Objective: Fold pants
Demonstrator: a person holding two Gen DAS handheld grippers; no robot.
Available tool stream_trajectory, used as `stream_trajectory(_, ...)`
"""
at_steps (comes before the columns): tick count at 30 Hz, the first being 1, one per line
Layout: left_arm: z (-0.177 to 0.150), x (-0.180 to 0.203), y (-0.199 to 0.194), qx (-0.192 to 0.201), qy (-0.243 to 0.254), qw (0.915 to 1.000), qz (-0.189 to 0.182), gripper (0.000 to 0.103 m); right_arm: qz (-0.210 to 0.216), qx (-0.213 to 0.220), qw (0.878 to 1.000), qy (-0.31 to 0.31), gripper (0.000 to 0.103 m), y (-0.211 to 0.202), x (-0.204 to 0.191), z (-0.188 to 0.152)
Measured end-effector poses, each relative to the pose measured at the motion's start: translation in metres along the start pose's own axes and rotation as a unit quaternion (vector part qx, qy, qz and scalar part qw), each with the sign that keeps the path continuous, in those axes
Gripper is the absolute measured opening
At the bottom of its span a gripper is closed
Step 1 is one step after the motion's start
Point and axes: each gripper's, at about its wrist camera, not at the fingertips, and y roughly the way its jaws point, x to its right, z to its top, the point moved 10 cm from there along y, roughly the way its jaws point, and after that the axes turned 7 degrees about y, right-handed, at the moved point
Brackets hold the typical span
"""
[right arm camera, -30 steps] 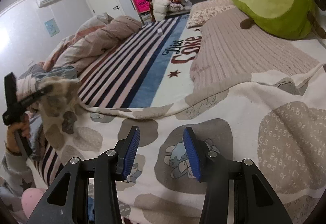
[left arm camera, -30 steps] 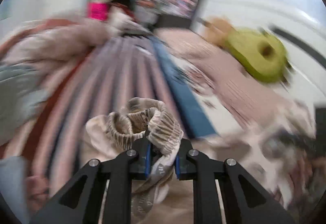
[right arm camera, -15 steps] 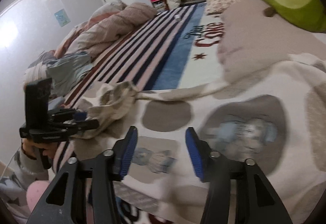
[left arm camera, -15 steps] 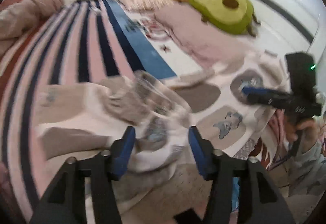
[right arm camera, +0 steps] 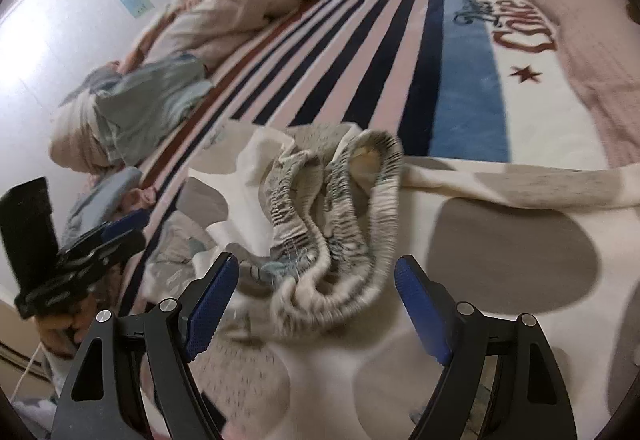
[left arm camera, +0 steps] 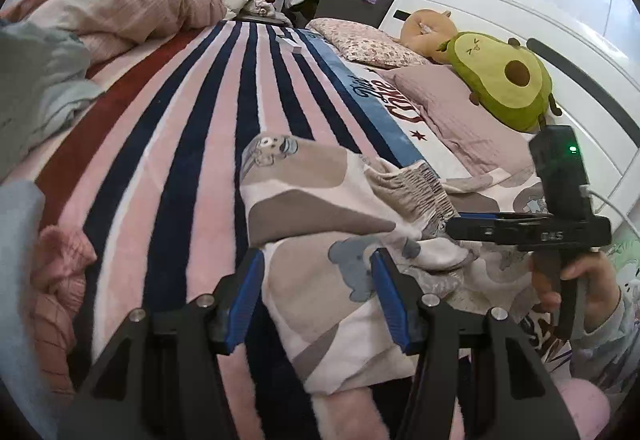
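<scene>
The pants (left arm camera: 320,199) are cream with grey patches and bear prints, lying rumpled on the striped blanket (left arm camera: 180,119). My left gripper (left arm camera: 317,260) is open just above a pant panel, with cloth beneath the gap and neither pad pressing on it. The elastic waistband (right arm camera: 340,207) is bunched in loops right in front of my right gripper (right arm camera: 317,262). Its jaws are opening wide, with the waistband's near end between them and untouched. The right gripper (left arm camera: 454,226) reaches in from the right to the waistband (left arm camera: 416,191). At far left is the left gripper (right arm camera: 138,228).
A green avocado plush (left arm camera: 504,83) and pillows (left arm camera: 360,39) lie by the white headboard at the right. A pink quilt heap (left arm camera: 132,7) and grey-blue clothes (left arm camera: 36,87) line the left. A hand (left arm camera: 576,280) holds the right gripper's handle.
The left gripper, which held the waistband up, has let go and dropped lower; the pants now lie on the bed. The right gripper has swung left to the waistband and spread wider.
</scene>
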Motion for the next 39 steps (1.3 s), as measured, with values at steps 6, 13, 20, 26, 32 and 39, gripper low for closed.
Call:
stream_trajectory(6, -0.004, -0.007, 0.015, 0.003, -0.005, 1.0000, 0.000, 0.051, -0.012, -0.007, 1.000, -0.007, 0.076, 0.023, -0.004, 0.000)
stream_trajectory(13, -0.005, -0.006, 0.023, 0.002, -0.008, 0.9999, -0.007, 0.053, -0.010, 0.029, 0.999, -0.039, 0.013, 0.016, -0.014, 0.004)
stream_trajectory(20, 0.006, 0.010, 0.011, 0.013, 0.015, 0.9997, -0.011, 0.065, -0.026, 0.106, 0.993, -0.035, 0.012, -0.050, -0.004, 0.019)
stream_trajectory(26, 0.019, 0.034, 0.010, 0.016, 0.035, 0.9988, -0.030, 0.075, -0.090, 0.127, 0.987, -0.034, 0.012, -0.114, 0.035, 0.018)
stream_trajectory(32, 0.019, 0.047, 0.034, -0.014, 0.024, 0.9986, -0.045, 0.075, -0.141, 0.111, 0.984, -0.020, 0.012, -0.133, 0.084, -0.004)
stream_trajectory(39, 0.007, 0.060, 0.063, -0.062, -0.013, 0.9933, -0.096, 0.075, -0.174, 0.079, 0.981, -0.013, 0.021, -0.124, 0.121, -0.023)
